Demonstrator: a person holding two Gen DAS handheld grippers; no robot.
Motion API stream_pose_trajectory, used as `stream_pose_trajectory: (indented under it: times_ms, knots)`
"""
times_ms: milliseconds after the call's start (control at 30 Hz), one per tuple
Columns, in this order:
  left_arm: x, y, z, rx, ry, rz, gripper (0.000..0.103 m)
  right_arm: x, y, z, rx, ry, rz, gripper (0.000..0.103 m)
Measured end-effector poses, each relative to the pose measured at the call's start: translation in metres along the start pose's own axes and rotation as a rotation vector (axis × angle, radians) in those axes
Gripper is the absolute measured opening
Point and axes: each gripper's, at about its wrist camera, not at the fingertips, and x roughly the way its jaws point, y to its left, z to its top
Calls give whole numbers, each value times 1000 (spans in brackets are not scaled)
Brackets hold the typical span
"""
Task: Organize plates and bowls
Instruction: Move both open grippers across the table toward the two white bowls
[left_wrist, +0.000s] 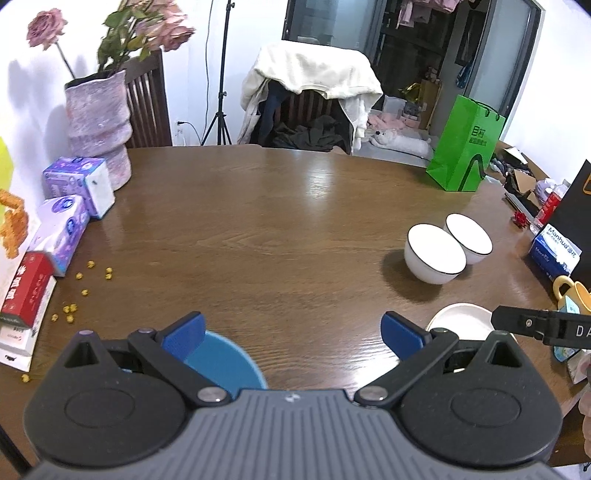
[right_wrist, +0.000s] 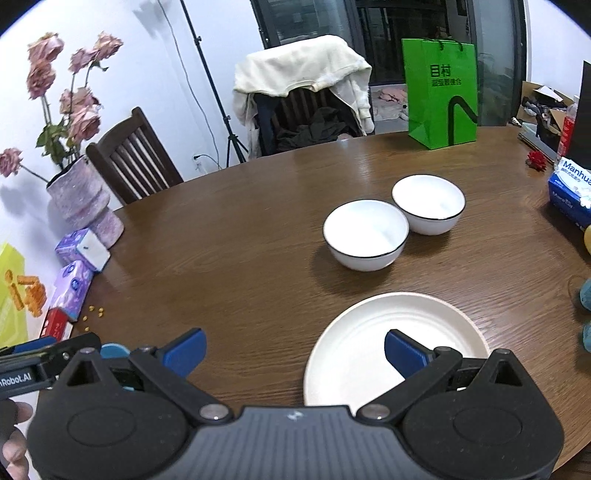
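Two white bowls (right_wrist: 391, 221) sit upright, touching, row running toward the green bag (right_wrist: 441, 92); both grippers' jaws released.

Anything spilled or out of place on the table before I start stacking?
Yes: small yellow bits lie scattered loose on the table at its left edge, beside the purple tissue packs. The two white bowls and the plate sit upright.

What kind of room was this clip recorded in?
Most likely the dining area of a lived-in home: a round wooden dining table with wooden chairs, a vase of dried roses, and a jacket draped over a chair.
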Motion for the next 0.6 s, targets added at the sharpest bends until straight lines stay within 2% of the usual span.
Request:
stream_pose_trajectory:
  times_ms: [600]
  knots:
    - [47,-73,28,43,5,-34,103,16,-77,35,29,-7,-42,103]
